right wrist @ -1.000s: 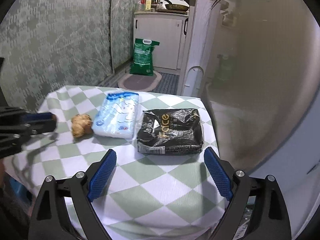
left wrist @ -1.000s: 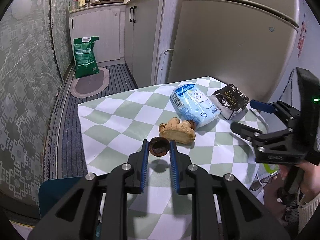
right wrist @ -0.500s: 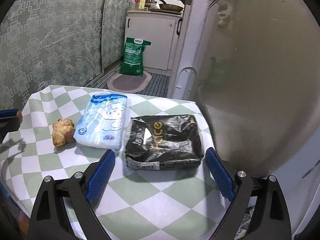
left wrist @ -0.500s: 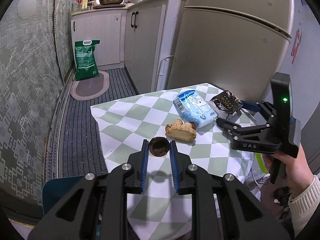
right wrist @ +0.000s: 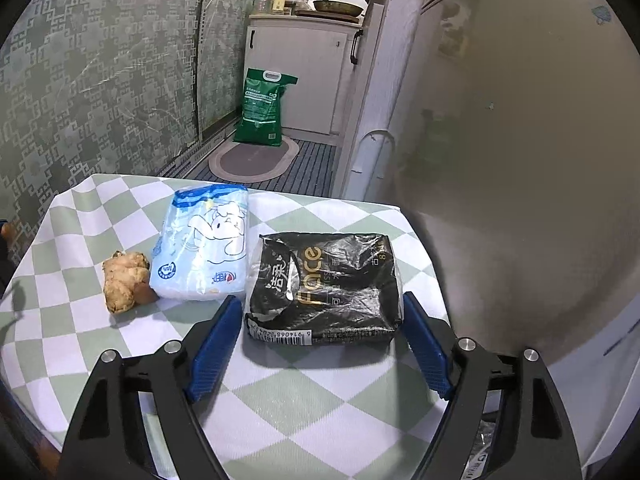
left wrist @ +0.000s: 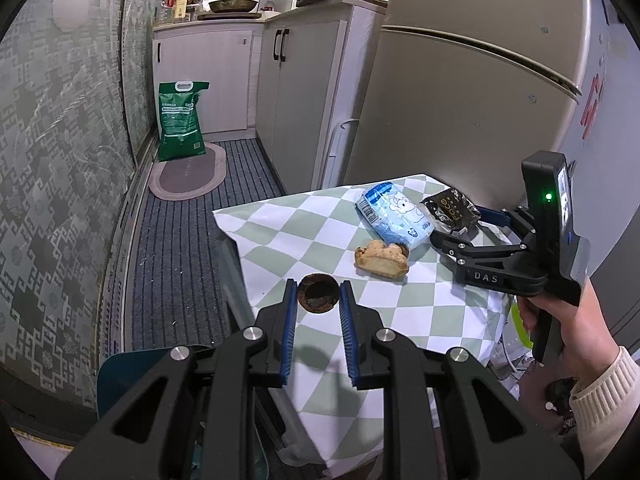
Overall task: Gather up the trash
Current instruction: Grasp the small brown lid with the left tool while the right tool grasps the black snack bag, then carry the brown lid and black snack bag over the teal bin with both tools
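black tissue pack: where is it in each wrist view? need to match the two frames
Left wrist: black tissue pack sits right of centre at the table's far end, just beyond the right gripper.
Right wrist: black tissue pack lies at centre, between the open blue fingers.
Shared landmark: the light blue tissue pack lies right beside it, with the ginger piece on its other side.

Green-and-white checked tablecloth (right wrist: pixel 280 400); black packet (right wrist: pixel 324 288).

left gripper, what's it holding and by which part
A small brown husk, pinched across its sides. The right gripper holds nothing: its closing jaws only flank the black packet.
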Tool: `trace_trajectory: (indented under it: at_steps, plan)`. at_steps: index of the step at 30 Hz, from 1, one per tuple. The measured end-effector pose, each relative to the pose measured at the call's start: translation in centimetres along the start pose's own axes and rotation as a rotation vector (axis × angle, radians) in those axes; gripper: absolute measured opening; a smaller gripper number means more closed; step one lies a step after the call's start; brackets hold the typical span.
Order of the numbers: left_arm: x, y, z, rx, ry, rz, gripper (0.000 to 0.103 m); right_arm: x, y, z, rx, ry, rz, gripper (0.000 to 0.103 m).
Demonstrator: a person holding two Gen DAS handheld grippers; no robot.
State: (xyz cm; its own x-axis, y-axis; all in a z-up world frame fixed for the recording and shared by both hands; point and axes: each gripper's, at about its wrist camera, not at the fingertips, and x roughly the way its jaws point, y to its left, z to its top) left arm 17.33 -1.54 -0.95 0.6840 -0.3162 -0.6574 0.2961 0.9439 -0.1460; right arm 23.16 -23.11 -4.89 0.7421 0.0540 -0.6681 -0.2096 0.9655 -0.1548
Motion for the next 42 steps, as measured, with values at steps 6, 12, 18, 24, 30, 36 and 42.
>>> trace_trajectory:
  at_steps: [6, 12, 18, 24, 30, 36, 42]
  plan:
    - [-1.0, 0.6, -0.2, -0.008, -0.014, 0.003, 0.023, 0.1, 0.0, 0.3, 0.020, -0.001, -0.017, 0.070]
    - [-2.1, 2.0, -0.3, -0.034, -0.021, 0.013, 0.023, -1.2, 0.2, 1.0, 0.025, -0.015, -0.036, 0.070]
    - [-2.5, 3.8, -1.0, -0.053, -0.011, 0.033, 0.023, -3.9, 1.7, 3.0, 0.033, -0.077, 0.011, 0.070]
    - [-2.2, 6.3, -3.1, -0.064, 0.035, 0.074, 0.023, -8.1, 4.8, 5.4, 0.020, -0.163, 0.111, 0.070]
    - [-1.5, 9.7, -5.8, -0.101, 0.099, 0.095, 0.023, -11.3, 9.9, 7.3, -0.039, -0.184, 0.240, 0.070]
    - [-0.2, 13.0, -9.1, -0.152, 0.185, 0.097, 0.023, -11.0, 14.8, 6.7, -0.061, -0.160, 0.352, 0.070]
    - [1.3, 14.5, -11.7, -0.150, 0.260, 0.102, 0.023, -9.5, 17.5, 6.2, -0.065, -0.115, 0.388, 0.070]
